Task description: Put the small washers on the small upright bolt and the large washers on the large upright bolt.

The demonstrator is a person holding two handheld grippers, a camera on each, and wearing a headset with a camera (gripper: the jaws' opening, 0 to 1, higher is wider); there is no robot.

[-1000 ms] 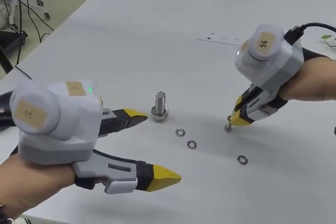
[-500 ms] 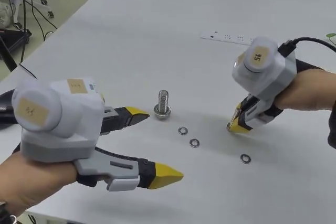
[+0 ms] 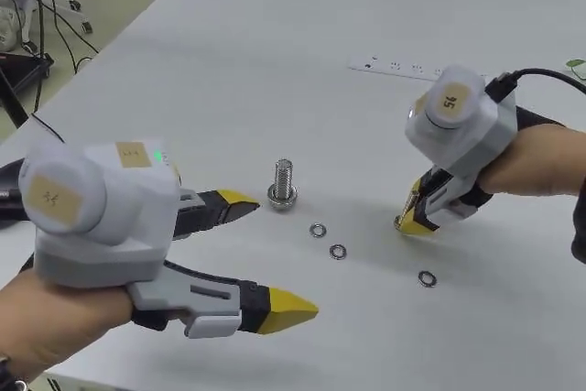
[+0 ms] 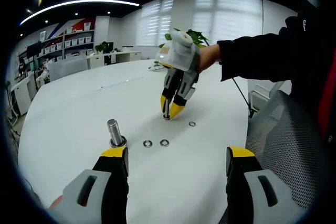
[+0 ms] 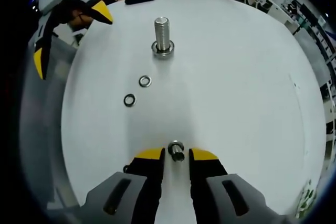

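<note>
the right gripper (image 3: 412, 223) has its yellow tips almost shut on each side of the small shiny metal bolt (image 5: 176, 150); i cannot tell if they squeeze it, and a bump could knock it over. the left gripper (image 4: 177, 156) is wide open and empty. i count two bolts, one a big grey metal bolt (image 3: 283, 180), and three loose silver ring washers (image 3: 318, 230) on the white table (image 3: 275, 61).

The big bolt (image 3: 283, 180) stands on the worktop (image 3: 229, 70); two washers (image 3: 318, 230) lie just right of it, a third washer (image 3: 427, 278) farther right, near the small bolt (image 5: 176, 150)
</note>
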